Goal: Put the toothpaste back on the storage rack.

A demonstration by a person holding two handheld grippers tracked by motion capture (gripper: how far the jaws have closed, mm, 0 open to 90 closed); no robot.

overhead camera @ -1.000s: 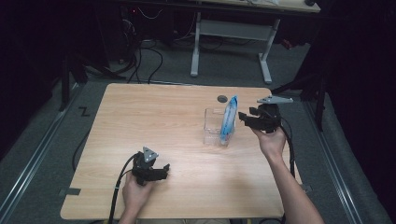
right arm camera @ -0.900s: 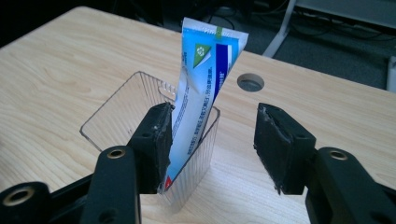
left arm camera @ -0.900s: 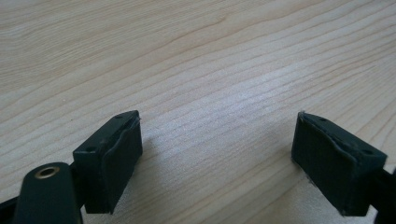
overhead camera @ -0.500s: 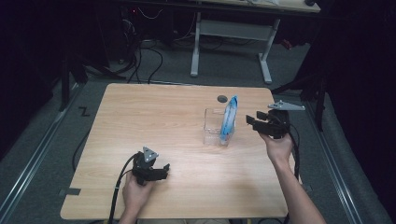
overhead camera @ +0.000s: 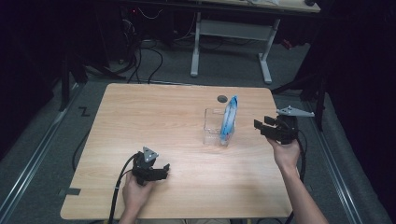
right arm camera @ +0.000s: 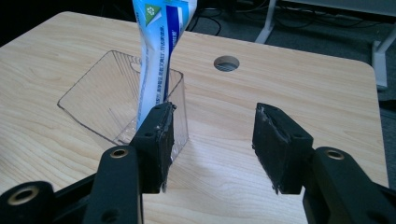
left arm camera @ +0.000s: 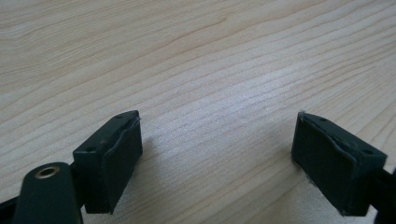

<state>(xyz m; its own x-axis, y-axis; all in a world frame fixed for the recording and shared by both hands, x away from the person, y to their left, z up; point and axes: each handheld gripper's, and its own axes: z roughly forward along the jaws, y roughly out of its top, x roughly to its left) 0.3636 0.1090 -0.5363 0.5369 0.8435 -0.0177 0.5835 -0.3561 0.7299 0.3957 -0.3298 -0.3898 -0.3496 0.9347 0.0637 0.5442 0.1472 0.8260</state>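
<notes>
The wooden worktop [overhead camera: 154, 121] takes up the middle of the high view, with a round cable hole [overhead camera: 222, 99] near its upper edge, right of centre. Behind it, at the top of the frame, stands a white-legged desk frame [overhead camera: 229, 37] on grey floor.

A clear plastic box [overhead camera: 214, 128] sits on the worktop right of centre. In the right gripper view its walls [right arm camera: 93, 93] spread across the left half of the frame. A blue-and-white tube [overhead camera: 229, 120] stands upright in the box, leaning against the side nearest the right edge of the frame; in the right gripper view it rises out of the top of the picture [right arm camera: 156, 51], printed with blue bands and a small green recycling mark.

The right tongs [overhead camera: 264, 126] hang just right of the box, at mid-height near the right side of the high view, pointing towards the tube. Their jaws have just been closing a little, yet they stand apart with bare wood between them [right arm camera: 212, 140]; the tube lies beyond the left-hand jaw, not between the two.

The left tongs [overhead camera: 161, 170] rest low in the lower left of the high view, well apart from the box. Their jaws are spread wide over bare wood [left arm camera: 217, 144], holding nothing.
</notes>
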